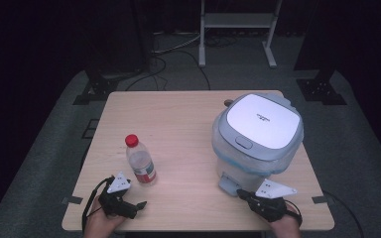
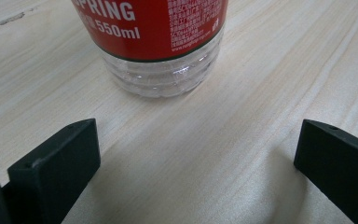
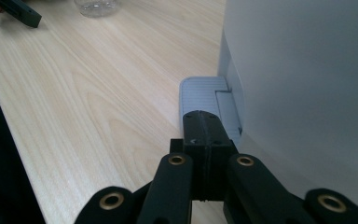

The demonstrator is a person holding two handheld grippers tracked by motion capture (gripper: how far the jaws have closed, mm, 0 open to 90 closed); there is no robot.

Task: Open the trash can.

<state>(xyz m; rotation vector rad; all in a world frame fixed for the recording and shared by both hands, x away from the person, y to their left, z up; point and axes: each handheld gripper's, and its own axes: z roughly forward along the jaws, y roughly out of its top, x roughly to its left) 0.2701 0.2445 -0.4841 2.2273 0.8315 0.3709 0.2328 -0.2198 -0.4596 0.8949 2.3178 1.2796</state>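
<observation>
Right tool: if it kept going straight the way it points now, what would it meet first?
Most likely the grey pedal at the foot of the lidded bin. The shut right tool points at it from just short of it, though the gap is hard to judge.

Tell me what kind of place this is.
Probably a lab or recording studio rather than a home: a lone light wooden table on grey carpet, black curtains around, metal stand legs and loose cables behind. On it sit a red-capped clear plastic bottle and a white-lidded pedal bin.
</observation>
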